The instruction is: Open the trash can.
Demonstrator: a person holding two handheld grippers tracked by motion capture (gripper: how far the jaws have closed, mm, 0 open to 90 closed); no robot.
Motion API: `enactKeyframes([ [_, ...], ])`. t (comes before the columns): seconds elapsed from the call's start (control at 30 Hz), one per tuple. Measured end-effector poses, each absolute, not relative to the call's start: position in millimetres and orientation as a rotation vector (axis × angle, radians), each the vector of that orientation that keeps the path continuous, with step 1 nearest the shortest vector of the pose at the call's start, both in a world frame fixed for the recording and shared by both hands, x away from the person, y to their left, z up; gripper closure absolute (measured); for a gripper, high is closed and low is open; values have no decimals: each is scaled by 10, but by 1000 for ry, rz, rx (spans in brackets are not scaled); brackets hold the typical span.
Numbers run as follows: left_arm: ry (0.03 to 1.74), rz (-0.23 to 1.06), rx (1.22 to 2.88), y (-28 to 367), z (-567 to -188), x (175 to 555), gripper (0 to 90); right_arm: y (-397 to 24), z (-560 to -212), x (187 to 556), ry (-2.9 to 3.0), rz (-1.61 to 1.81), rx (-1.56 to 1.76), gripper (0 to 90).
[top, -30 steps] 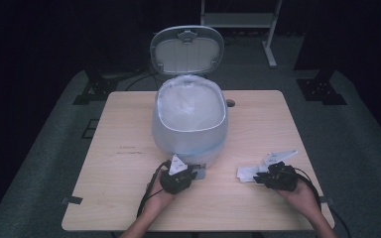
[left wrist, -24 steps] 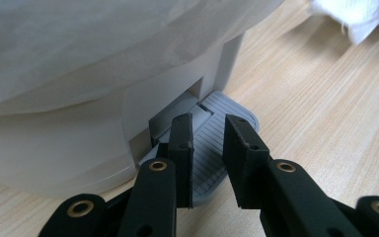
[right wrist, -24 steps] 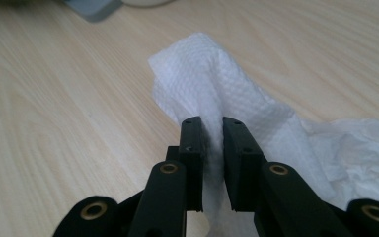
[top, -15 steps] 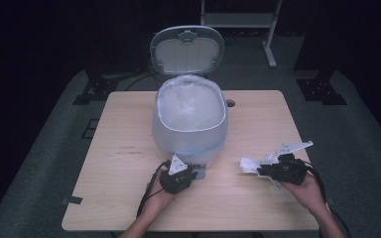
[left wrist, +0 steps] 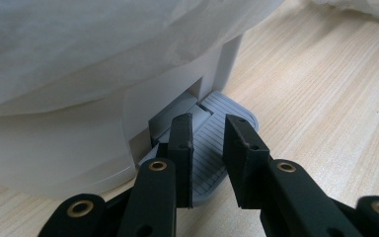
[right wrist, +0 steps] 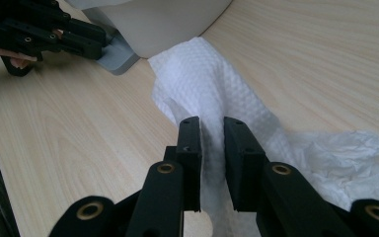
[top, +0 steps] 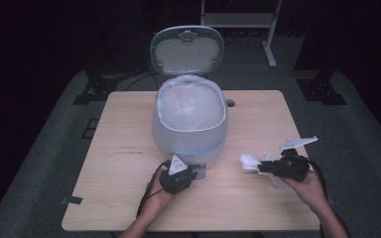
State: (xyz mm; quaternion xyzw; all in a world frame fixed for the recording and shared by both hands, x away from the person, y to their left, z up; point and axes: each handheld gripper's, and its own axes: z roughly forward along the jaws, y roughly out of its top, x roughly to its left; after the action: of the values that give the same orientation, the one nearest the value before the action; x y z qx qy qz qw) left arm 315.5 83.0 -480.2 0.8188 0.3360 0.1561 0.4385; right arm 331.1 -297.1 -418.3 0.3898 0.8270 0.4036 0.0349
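I press my left claw (top: 194, 173) – clenched – down on the pedal (left wrist: 217, 143) so the bin's (top: 189, 126) lid (top: 186, 49) stands open, while my right claw (top: 261, 167) grips the paper towel (right wrist: 212, 94) just above the bench (top: 119, 148), ready to drop in.
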Motion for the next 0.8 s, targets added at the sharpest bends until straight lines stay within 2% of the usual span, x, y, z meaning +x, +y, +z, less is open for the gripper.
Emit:
enactKeyframes([
  [0.67, 825, 390, 2042, 833, -4800, 3157, 739, -2943, -4273, 3387, 2599, 1283, 1281, 753],
  [0.8, 824, 392, 2044, 833, -4800, 3156, 739, -2906, -4278, 3375, 2606, 1244, 1254, 812],
])
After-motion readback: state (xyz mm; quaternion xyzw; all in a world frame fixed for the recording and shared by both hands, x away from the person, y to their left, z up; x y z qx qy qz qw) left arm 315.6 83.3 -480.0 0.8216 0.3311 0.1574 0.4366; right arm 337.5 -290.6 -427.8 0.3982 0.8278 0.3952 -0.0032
